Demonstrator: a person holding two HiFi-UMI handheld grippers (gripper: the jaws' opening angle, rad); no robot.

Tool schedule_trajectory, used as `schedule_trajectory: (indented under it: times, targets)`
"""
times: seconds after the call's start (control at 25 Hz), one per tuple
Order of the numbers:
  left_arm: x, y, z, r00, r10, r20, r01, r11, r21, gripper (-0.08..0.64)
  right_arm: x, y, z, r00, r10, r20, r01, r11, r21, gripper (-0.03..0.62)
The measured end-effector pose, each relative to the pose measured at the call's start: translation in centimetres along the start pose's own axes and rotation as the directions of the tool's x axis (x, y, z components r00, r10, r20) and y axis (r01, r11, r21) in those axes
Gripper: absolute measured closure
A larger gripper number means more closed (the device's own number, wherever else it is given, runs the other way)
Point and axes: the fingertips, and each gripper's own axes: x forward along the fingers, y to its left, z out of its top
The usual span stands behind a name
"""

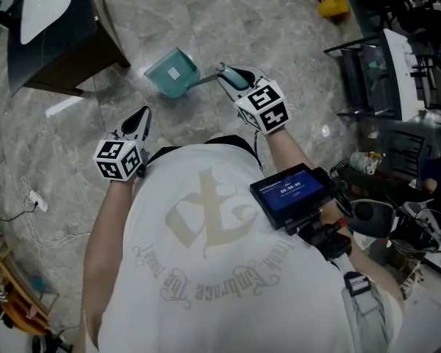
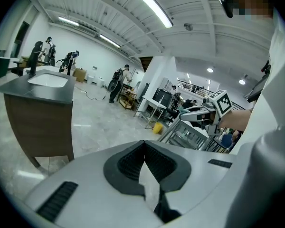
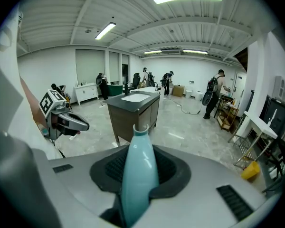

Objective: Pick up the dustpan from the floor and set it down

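Note:
The teal dustpan (image 1: 173, 73) hangs over the grey marble floor ahead of me, its handle running right into my right gripper (image 1: 226, 73). In the right gripper view that teal handle (image 3: 139, 172) stands between the black pads, which are shut on it; its notched end sticks up past them and the pan is hidden. My left gripper (image 1: 141, 118) is held lower left of the dustpan and apart from it. Its pads (image 2: 156, 164) meet at their tips with nothing between them.
A dark cabinet with a white sink (image 1: 50, 22) stands at the upper left, close beyond the dustpan. Metal racks (image 1: 386, 68) and a yellow object (image 1: 333, 6) are on the right. A cable and power strip (image 1: 34, 198) lie on the floor at the left. Several people stand far back.

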Motion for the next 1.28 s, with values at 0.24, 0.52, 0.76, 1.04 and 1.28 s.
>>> schedule_trajectory:
  times: [0.24,0.52,0.76,1.04,1.28]
  targets:
    - [0.1,-0.1,0.1,1.000,0.004,-0.003,-0.004,1.000,-0.005,0.549,0.0,-0.4,-0.4,1.000,-0.006,-0.007,0.006,1.000,0.002,0.486]
    - [-1.1,0.4,0.5,1.000,0.018,-0.003,-0.018,1.000,-0.014,0.549,0.4,-0.4,-0.7,1.000,-0.020,-0.023,0.020,1.000,0.020,0.486]
    - [-2.0,1.2,0.4,0.999,0.043,0.007,-0.043,0.998,-0.036,0.549,1.0,0.2,-1.0,0.999,-0.022,-0.043,0.023,1.000,0.009,0.486]
    - [-2.6,1.0,-0.1,0.998,0.064,0.011,-0.063,0.997,-0.049,0.549,1.7,0.2,-2.2,0.998,-0.013,-0.062,0.013,1.000,0.010,0.486]
    - [-3.2,2.1,-0.8,0.994,0.107,-0.006,-0.108,0.992,-0.067,0.549,3.2,0.0,-3.8,0.997,-0.002,-0.077,0.005,0.999,0.035,0.486]
